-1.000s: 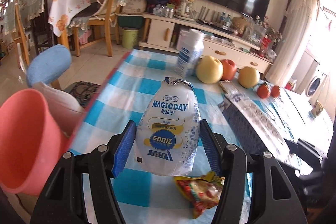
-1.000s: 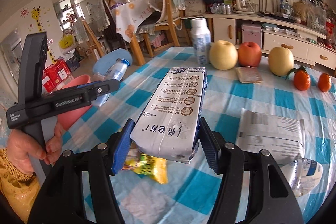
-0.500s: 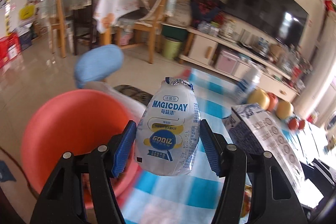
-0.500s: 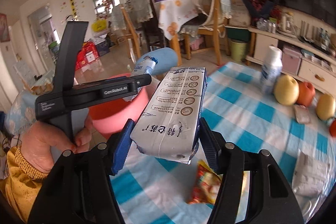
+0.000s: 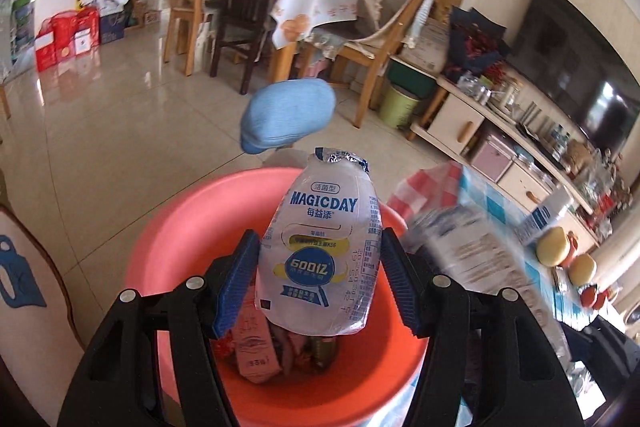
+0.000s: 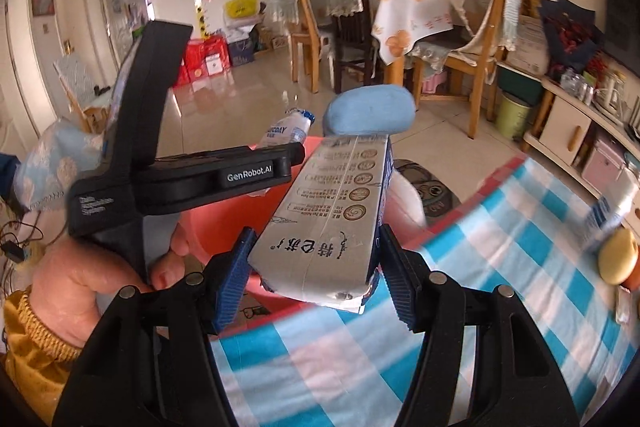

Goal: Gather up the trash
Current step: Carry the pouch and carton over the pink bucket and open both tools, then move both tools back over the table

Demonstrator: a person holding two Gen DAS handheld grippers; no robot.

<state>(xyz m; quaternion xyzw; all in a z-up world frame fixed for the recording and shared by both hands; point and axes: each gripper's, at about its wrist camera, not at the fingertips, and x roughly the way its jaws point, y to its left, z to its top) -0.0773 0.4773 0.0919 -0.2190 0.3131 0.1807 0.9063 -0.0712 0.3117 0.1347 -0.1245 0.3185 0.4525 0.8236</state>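
My left gripper is shut on a white MAGICDAY drink bottle and holds it right above the open pink bin, which has wrappers and other trash in its bottom. My right gripper is shut on a flattened grey milk carton at the table's left edge, beside the pink bin. The left gripper, with the bottle's top beyond it, shows in the right wrist view. The carton appears blurred at the right of the left wrist view.
The blue checked tablecloth lies to the right, with a yellow apple and a white bottle on it. A blue stool stands behind the bin. Chairs and a TV cabinet stand further off.
Both grippers have swung left from over the table toward the pink bin. The bottle now hangs over the bin's opening. The carton has come to the table's edge beside it.
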